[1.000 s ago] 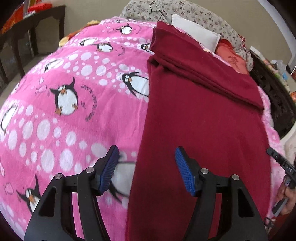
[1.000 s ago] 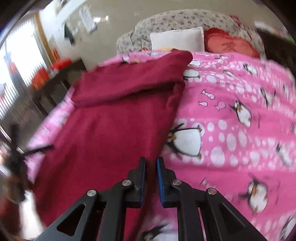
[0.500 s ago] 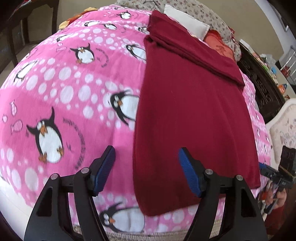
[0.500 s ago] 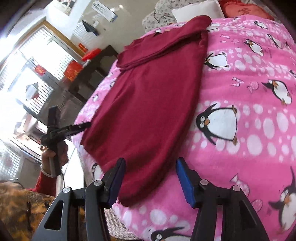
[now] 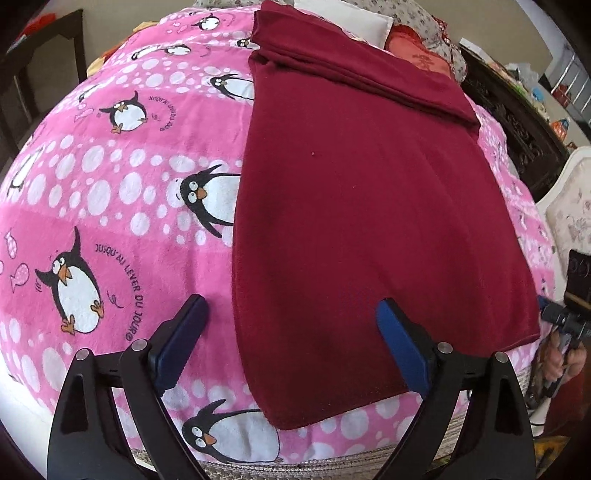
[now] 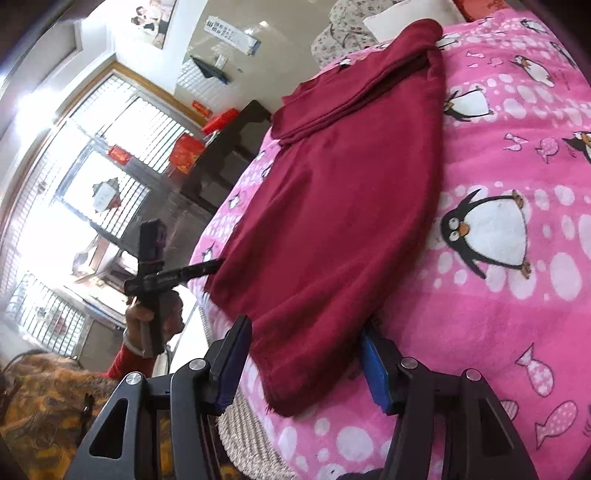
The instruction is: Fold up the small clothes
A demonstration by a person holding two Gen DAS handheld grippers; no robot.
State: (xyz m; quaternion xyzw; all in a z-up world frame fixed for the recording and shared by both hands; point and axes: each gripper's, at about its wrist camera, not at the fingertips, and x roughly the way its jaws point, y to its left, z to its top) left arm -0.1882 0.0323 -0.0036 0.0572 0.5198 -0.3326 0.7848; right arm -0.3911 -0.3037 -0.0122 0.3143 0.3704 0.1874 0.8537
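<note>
- Left gripper (image 5: 291,332): jaws wide, holding nothing, hovering over the near left hem corner of the dark red fleece garment (image 5: 354,221); left pad over bare blanket, right pad over the cloth.
- Right gripper (image 6: 304,363): jaws wide, empty, straddling the near right hem corner, which droops toward the bed's edge between the pads. A second ago this gripper was pinched nearly shut; it opened half a second back and has since closed in on the corner.
- Change at the left: the view has pulled back toward the foot of the bed, so the whole near hem now shows ahead of the jaws.
- Reading: both tools look lined up for a two-corner pinch of the hem, probably to carry it up toward the far end. Not yet gripped.
- Garment lies flat ahead of both tools, lengthwise on the pink penguin blanket (image 5: 110,206); its far end is already doubled over into a band.
- Blanket print, left of the left gripper: "JUSQU'AU LEVER DU JOUR", repeated smaller farther off.
- Far: white pillow (image 5: 354,18) beyond the folded band. Wall notice (image 6: 231,35) in the right view has writing, too small to read.
</note>
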